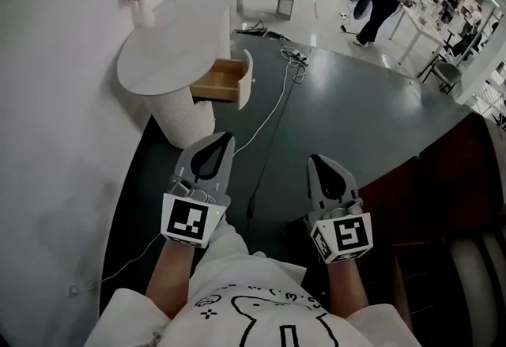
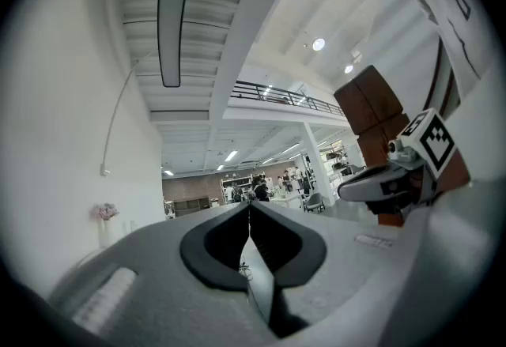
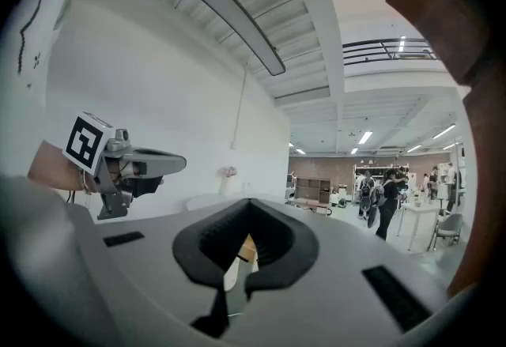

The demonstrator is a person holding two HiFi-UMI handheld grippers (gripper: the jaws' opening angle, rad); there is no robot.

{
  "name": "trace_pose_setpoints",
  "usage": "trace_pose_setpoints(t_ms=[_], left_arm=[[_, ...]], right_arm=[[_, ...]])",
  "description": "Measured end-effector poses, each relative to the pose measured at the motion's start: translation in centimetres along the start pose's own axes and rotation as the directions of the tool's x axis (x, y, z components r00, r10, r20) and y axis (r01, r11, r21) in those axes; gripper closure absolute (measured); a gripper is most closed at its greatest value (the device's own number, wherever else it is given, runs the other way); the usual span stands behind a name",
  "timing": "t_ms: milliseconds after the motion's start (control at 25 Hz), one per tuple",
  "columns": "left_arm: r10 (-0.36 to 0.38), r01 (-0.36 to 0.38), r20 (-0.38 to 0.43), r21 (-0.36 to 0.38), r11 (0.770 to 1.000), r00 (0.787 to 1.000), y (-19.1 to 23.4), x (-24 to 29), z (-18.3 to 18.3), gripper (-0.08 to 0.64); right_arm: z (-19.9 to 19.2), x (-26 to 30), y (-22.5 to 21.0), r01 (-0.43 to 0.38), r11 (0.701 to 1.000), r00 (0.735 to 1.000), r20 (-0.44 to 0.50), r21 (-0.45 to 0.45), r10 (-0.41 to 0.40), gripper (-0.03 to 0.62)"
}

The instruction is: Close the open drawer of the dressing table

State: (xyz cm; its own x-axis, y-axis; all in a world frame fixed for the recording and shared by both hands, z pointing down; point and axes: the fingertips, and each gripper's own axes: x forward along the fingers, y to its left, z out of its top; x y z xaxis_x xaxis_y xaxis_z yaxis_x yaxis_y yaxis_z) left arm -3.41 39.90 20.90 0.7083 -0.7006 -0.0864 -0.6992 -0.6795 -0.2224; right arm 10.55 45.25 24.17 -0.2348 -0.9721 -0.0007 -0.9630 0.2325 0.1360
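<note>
Up at twelve o'clock from the left tool (image 1: 213,149), well apart from it, the open drawer (image 1: 225,81) juts out of the round white desk (image 1: 170,45) toward three o'clock, so the closing push, I judge, must run toward nine. Left is the nearer hand; the right tool (image 1: 328,175) has the drawer at eleven. Both tools are pinched together and empty (nothing touched yet).
</note>
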Motion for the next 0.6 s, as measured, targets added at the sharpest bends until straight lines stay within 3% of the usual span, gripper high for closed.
trace_pose_setpoints(t_ms=[320,600], left_arm=[[-0.029,0.029,0.010,0.002,1.000,1.000,2.8,3.2,-0.4,0.541],[-0.062,0.062,0.002,-0.021,0.998,0.998,8.0,8.6,-2.8,0.541]], right_arm=[[0.1,3.9,-1.1,0.016,1.000,1.000,-0.007,0.000,-0.016,0.597],[-0.6,10.6,-3.0,0.056,0.998,0.998,-0.031,0.023,-0.055,0.597]])
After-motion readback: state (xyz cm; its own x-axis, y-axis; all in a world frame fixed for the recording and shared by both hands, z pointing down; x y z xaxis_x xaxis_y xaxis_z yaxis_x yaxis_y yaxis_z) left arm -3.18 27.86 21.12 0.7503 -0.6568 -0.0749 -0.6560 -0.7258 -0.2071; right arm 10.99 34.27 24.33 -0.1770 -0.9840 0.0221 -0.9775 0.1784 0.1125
